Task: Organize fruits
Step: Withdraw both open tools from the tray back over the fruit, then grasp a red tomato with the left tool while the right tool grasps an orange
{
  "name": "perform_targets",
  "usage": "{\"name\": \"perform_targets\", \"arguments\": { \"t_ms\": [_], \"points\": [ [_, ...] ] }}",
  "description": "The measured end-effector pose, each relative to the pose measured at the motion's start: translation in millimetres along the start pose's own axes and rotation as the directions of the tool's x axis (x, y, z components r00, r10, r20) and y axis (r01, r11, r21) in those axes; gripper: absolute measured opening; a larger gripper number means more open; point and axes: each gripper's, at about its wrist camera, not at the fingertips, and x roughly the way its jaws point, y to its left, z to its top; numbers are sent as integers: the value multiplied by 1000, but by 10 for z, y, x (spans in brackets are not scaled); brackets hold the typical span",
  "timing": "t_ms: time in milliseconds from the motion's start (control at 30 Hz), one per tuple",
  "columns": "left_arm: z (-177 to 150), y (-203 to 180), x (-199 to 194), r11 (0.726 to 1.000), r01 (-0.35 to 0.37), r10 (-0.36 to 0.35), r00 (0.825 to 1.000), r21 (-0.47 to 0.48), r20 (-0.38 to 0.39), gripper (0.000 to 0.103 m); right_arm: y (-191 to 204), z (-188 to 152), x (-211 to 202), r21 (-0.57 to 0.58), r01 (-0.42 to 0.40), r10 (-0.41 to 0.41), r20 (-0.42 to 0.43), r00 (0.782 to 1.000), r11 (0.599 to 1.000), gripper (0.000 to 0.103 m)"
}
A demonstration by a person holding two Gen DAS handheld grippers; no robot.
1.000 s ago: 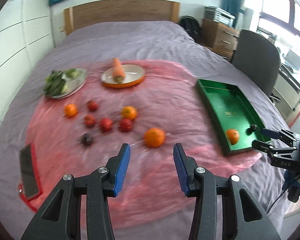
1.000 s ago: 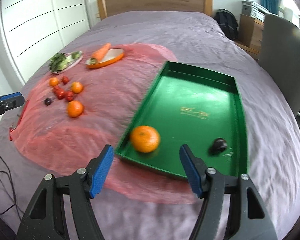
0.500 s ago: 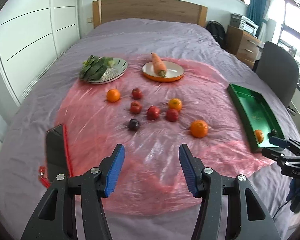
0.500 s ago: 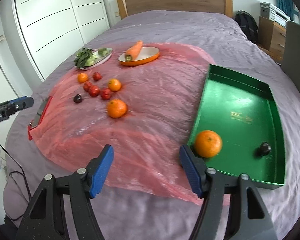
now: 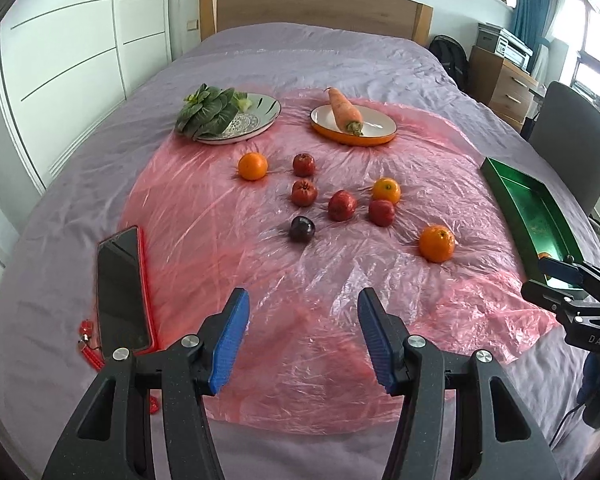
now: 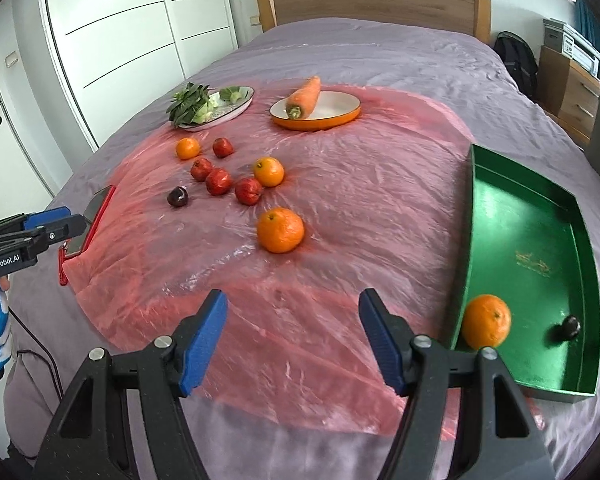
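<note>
Loose round fruits, red, orange and one dark, lie clustered on the pink plastic sheet (image 6: 380, 208); the nearest large orange (image 6: 281, 230) sits well short of both grippers. The left gripper (image 5: 302, 338), its jaws lately spreading, and the right gripper (image 6: 294, 342) hover parted and empty, likely ready to pick. The shiny green rectangular tray (image 6: 540, 216) collects one orange (image 6: 486, 322) and a small dark fruit (image 6: 570, 327), perhaps a plum.

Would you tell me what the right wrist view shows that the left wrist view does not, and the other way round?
Only the right wrist view shows the green tray's whole floor, with an orange and a small dark fruit in it, plus the open right gripper up close. Only the left wrist view shows the phone in full, the grey chair, and the open left gripper up close, empty after its jaws opened. Both share the pink sheet, eight loose fruits, the carrot and the greens.
</note>
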Motion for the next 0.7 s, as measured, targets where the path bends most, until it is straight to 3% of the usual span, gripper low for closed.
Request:
{"name": "perform_targets", "arguments": {
  "t_ms": [700],
  "points": [
    [445,22,700,994,106,-106,993,2,-45,50,185,355,624,-36,-55,54,-26,998,998,103]
  ]
}}
